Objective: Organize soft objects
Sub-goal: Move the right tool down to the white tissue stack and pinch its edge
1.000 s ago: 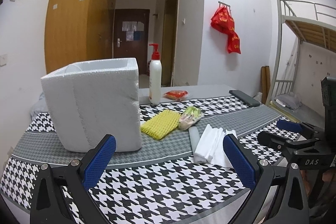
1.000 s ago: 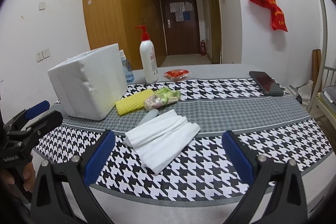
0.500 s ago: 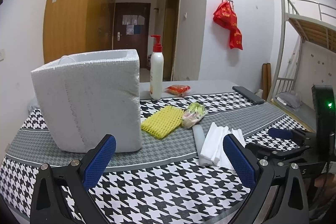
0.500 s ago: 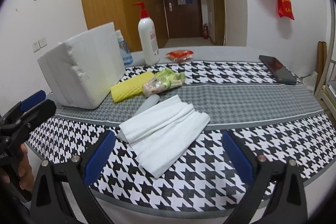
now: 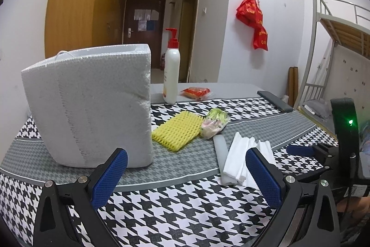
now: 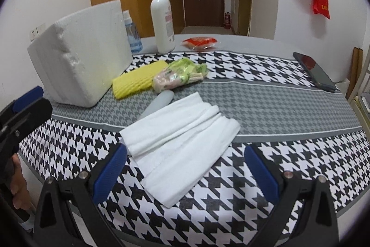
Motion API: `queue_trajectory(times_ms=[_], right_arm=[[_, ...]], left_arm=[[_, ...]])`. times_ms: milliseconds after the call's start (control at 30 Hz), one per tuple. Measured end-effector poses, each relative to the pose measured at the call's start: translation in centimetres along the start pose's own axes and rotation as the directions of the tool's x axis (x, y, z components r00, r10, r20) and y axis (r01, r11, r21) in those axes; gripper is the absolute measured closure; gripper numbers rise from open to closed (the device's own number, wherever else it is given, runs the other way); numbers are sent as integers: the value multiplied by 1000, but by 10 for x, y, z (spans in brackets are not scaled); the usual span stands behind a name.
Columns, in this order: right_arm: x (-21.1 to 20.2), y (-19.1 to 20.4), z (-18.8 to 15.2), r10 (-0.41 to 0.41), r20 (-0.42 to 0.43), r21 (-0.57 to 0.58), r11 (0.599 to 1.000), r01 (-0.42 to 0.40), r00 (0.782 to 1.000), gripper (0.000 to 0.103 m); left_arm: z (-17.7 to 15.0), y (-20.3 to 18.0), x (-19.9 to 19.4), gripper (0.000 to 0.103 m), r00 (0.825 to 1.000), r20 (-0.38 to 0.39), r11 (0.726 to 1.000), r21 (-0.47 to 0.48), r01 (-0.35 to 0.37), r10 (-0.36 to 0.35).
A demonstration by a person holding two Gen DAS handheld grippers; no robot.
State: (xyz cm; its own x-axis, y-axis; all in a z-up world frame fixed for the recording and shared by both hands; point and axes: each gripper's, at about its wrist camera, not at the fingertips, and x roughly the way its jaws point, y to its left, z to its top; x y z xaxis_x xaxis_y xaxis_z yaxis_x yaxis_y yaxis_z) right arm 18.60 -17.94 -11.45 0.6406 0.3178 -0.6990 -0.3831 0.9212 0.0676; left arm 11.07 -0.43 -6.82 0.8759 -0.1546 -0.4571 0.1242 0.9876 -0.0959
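Note:
A folded white cloth lies on the houndstooth tablecloth, just ahead of my open, empty right gripper. The cloth also shows in the left wrist view. A grey roll lies beside it. Behind are a yellow foam net and a crumpled green and pink wrapper. A white foam box stands at the left. My left gripper is open and empty near the table's front edge, in front of the box.
A white pump bottle, a blue-capped bottle and a red packet stand at the back. A dark phone lies at the right. A bunk bed frame is to the right of the table.
Both grippers have moved forward toward the table. The white cloth now sits closer to the right gripper and the foam box looms larger for the left. Nothing on the table moved.

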Motion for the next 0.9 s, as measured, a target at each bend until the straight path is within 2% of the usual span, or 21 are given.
queue_trajectory(times_ms=[33,133,233,400,500,600,633,733,800,900], right_arm=[[2,0,0,-3,-11,-4,1000,3,1000,15],[10,-1,0,-13,-46,-12,1000,13,999,25],[17,-2,-2,-20,-72,-15,1000,19,997,32],[19,3,-2,-54,-74,-58,997,50,996,42],[19,5,-1,-47,-74,-71,997,42,996,49],[19,9,0,-23,-67,-79,997,18,998,62],[19,10,0,-14,-64,-85,996,9,998,71],[19,10,0,-2,-58,-87,996,-3,998,87],[19,4,0,23,-59,-62,998,-27,998,93],[15,-8,0,21,-40,-24,999,-22,999,93]], left_arm=[[1,0,1,1,1000,-3,1000,-2,0,0],[1,1,4,1,1000,-10,1000,-8,5,-5],[0,2,7,1,1000,-16,1000,-11,4,-4],[0,3,10,1,1000,-27,1000,-17,5,-6],[0,3,14,1,999,-38,1000,-21,5,-6],[-1,3,14,1,999,-45,1000,-26,5,-6],[-1,3,15,1,999,-47,1000,-27,3,-5],[0,1,17,1,999,-50,1000,-25,3,-4],[0,-1,19,1,999,-54,1000,-22,5,-6],[0,-5,21,1,998,-60,1000,-13,7,-7]])
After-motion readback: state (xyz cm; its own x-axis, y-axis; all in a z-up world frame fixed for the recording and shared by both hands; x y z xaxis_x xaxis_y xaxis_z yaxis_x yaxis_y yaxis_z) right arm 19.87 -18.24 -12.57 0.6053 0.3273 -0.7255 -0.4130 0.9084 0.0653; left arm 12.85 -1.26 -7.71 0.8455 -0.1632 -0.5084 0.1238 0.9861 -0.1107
